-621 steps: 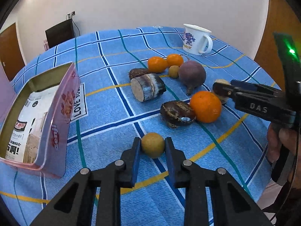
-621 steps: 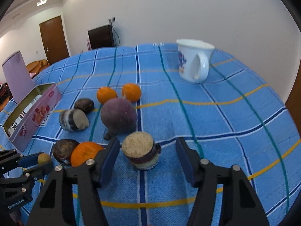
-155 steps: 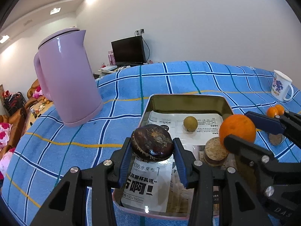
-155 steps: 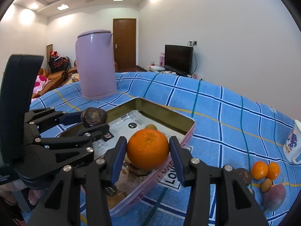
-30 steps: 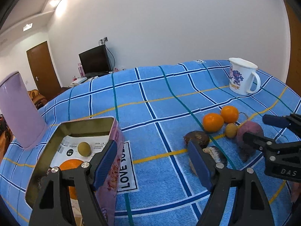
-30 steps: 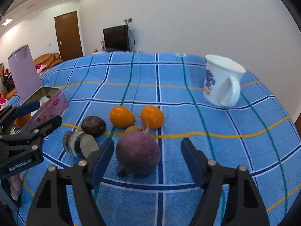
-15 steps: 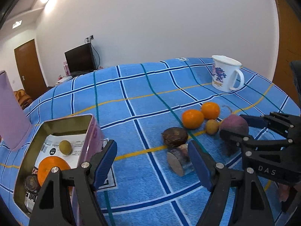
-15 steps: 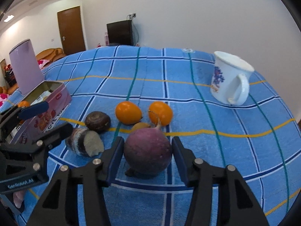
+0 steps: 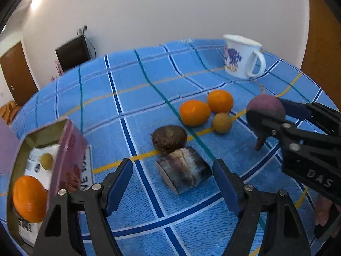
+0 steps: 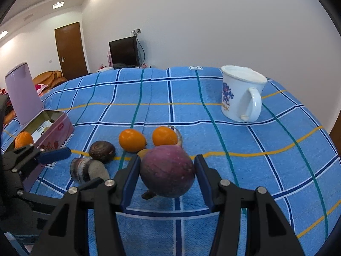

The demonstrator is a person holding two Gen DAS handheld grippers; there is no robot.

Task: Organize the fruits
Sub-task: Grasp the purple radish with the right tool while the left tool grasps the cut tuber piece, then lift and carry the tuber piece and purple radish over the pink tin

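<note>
A round purple beet (image 10: 167, 170) sits between the pads of my right gripper (image 10: 167, 177), which is shut on it. In the left wrist view the beet (image 9: 265, 108) looks raised a little, its root tail hanging down. My left gripper (image 9: 172, 170) is open and wide. A cut grey-purple chunk (image 9: 184, 175) lies on the cloth between its fingertips, untouched. Just beyond lie a dark brown round fruit (image 9: 169, 137), two oranges (image 9: 195, 115) (image 9: 220, 101) and a small yellow-brown fruit (image 9: 222, 122). The pink tin (image 9: 70, 149) at the left holds an orange (image 9: 28, 198) and a small yellow fruit (image 9: 46, 159).
A white mug (image 9: 243, 58) stands at the back right of the blue checked tablecloth (image 9: 138, 106). A purple kettle (image 10: 23, 93) stands behind the tin at the far left. The table edge curves away close behind the mug.
My right gripper has closed its jaws onto the purple beet. My left gripper has moved forward and down, and the cut chunk now lies between its fingers.
</note>
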